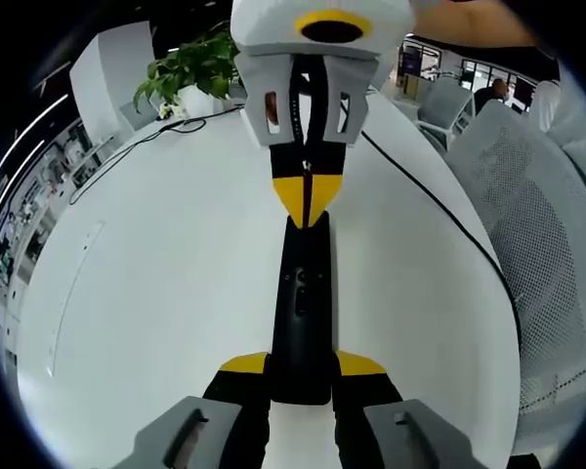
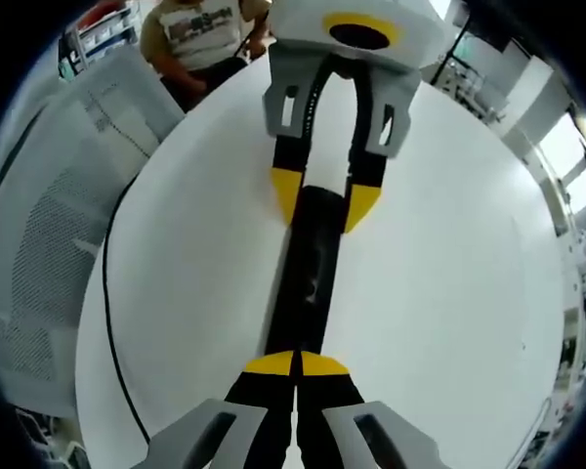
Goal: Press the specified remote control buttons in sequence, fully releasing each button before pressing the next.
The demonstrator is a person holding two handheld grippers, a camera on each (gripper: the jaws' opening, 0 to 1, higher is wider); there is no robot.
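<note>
A long black remote control [image 1: 303, 293] lies lengthwise on the white table [image 1: 156, 293]. My left gripper [image 1: 303, 366] is shut on its near end, one yellow-tipped jaw on each side. From the far side my right gripper [image 1: 308, 200] comes in shut, its yellow tips together and resting on the remote's far end. In the right gripper view the same remote [image 2: 308, 274] runs away from my right gripper [image 2: 296, 364], whose closed tips sit on its near end. There the left gripper [image 2: 324, 200] clasps the far end.
A black cable [image 1: 439, 210] runs across the table [image 2: 449, 293] on one side, seen too as the cable [image 2: 112, 322]. A potted plant [image 1: 190, 68] stands at the far edge. A grey mesh chair [image 1: 547, 244] stands beside the table. A person [image 2: 200, 39] sits beyond it.
</note>
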